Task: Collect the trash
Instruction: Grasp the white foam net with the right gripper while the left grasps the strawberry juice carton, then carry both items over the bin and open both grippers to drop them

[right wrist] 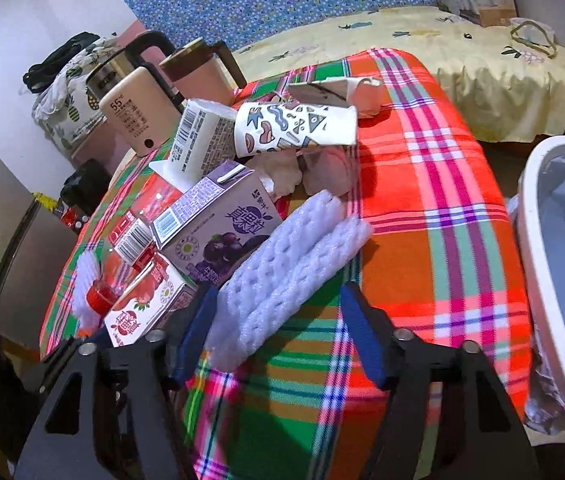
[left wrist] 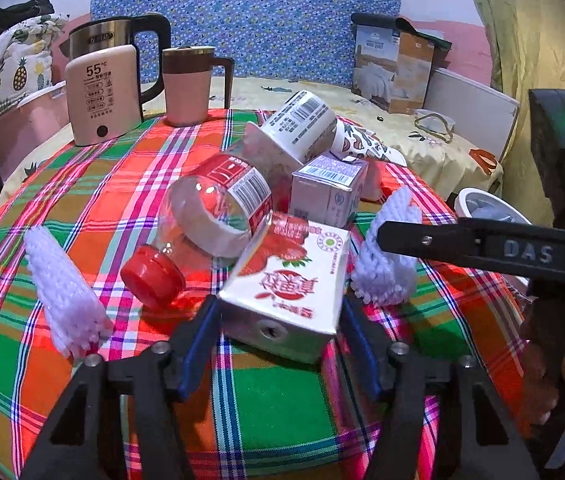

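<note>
My left gripper (left wrist: 278, 308) has its blue pads against both sides of a red-and-white strawberry drink carton (left wrist: 286, 280) that lies on the plaid tablecloth (left wrist: 274, 408). My right gripper (right wrist: 278, 296) is open around a white foam net (right wrist: 282, 272); the left pad touches it and cloth shows beside the right pad. In the left wrist view a black finger (left wrist: 482, 246) of the right gripper lies over that foam net (left wrist: 386, 260). Behind the carton lie a clear bottle (left wrist: 218, 208) with a red cap, a purple carton (right wrist: 218, 224) and two tipped paper cups (right wrist: 294, 124).
A white bin (right wrist: 542, 280) lined with a bag stands just off the table's right edge. A second foam net (left wrist: 62, 292) lies at the left. A kettle (left wrist: 102, 92) and a pink mug (left wrist: 188, 84) stand at the far left. A bed (right wrist: 462, 60) is beyond.
</note>
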### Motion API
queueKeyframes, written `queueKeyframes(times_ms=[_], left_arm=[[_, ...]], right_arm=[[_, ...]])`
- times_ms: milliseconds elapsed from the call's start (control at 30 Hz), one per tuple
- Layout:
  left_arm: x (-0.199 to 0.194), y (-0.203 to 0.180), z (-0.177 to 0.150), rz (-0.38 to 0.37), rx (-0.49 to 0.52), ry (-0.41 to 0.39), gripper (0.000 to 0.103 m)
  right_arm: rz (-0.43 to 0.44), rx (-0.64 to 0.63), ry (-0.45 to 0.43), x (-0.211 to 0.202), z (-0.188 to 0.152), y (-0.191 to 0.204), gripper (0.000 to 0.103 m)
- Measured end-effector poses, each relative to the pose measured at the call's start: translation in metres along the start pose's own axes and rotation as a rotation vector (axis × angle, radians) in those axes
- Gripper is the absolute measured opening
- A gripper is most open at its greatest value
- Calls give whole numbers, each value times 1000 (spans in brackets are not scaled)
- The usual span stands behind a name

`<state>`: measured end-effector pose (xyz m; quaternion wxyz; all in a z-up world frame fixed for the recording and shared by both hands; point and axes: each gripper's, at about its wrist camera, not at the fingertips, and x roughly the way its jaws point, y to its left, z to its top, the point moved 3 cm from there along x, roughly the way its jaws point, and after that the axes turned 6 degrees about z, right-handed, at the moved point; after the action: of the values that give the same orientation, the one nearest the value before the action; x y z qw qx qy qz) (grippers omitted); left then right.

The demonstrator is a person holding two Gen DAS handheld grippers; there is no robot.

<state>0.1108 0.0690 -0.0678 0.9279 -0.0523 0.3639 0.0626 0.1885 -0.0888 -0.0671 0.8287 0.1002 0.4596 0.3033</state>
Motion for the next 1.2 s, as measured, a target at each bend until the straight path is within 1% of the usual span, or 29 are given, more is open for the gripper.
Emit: queueKeyframes(times_ms=[33,67,133,233,300,533,800,1000,1200], left_arm=[[0,0,0,0,-3,-1,61],[0,0,0,0,-5,-2,61],[-1,2,1,1,-12,-6,61],[-4,3,-1,2,-21,-12,61],[-8,3,-2,4,-26,-17,60],[-23,-4,-6,-6,-29,-32,60],[-38,-21,-2,-53,-21,-40,60],[-40,-50,10,-105,27,-48,60],[-30,-96,29,-179,93,-58,60]], right_arm=[[2,4,8,2,0,0,48],[4,8,14,3,-1,0,45],[9,8,13,2,-2,0,36],[6,-3,0,-4,-2,0,30],[2,-10,-7,-9,-2,-2,28],[-13,-5,-32,-34,-15,-15,26],[-43,26,-81,-70,-25,-35,26],[-104,49,-142,-97,-23,-54,26],[-173,94,-197,-120,-20,-85,26]])
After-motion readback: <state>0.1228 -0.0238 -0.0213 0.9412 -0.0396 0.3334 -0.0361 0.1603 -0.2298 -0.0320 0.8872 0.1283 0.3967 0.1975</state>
